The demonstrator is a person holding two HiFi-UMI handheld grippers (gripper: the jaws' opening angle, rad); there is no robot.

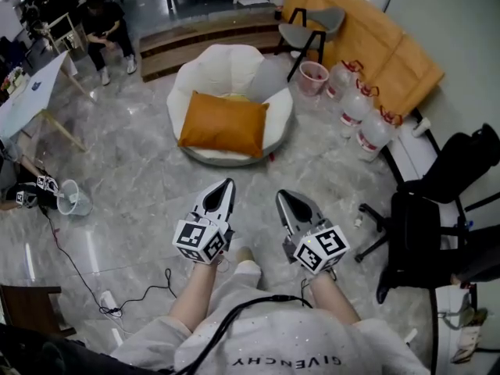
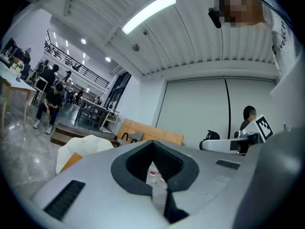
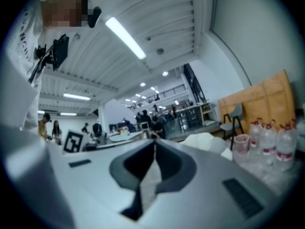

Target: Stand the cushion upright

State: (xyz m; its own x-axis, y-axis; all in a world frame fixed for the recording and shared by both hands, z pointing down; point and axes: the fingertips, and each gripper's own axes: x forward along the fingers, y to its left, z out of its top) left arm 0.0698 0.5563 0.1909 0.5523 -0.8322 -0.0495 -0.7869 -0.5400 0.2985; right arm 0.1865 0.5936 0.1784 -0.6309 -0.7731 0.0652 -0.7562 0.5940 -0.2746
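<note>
An orange cushion (image 1: 224,123) lies flat on a white petal-shaped floor seat (image 1: 205,72) ahead of me on the marble floor. My left gripper (image 1: 227,184) and right gripper (image 1: 283,197) are held side by side, level, pointing toward the seat and well short of it. Both are shut with nothing between their jaws. In the left gripper view a corner of the cushion (image 2: 71,161) and the white seat (image 2: 88,146) show beyond the shut left gripper (image 2: 153,142). The right gripper view shows the shut right gripper (image 3: 153,142) and the white seat (image 3: 207,141) further off.
Several water bottles (image 1: 355,104) and a pink bucket (image 1: 313,77) stand right of the seat, with a grey chair (image 1: 310,29) behind. Black office chairs (image 1: 437,217) are at the right. A white bucket (image 1: 72,198), a cable (image 1: 74,268) and a table (image 1: 27,92) are at the left. A person (image 1: 105,26) sits far back.
</note>
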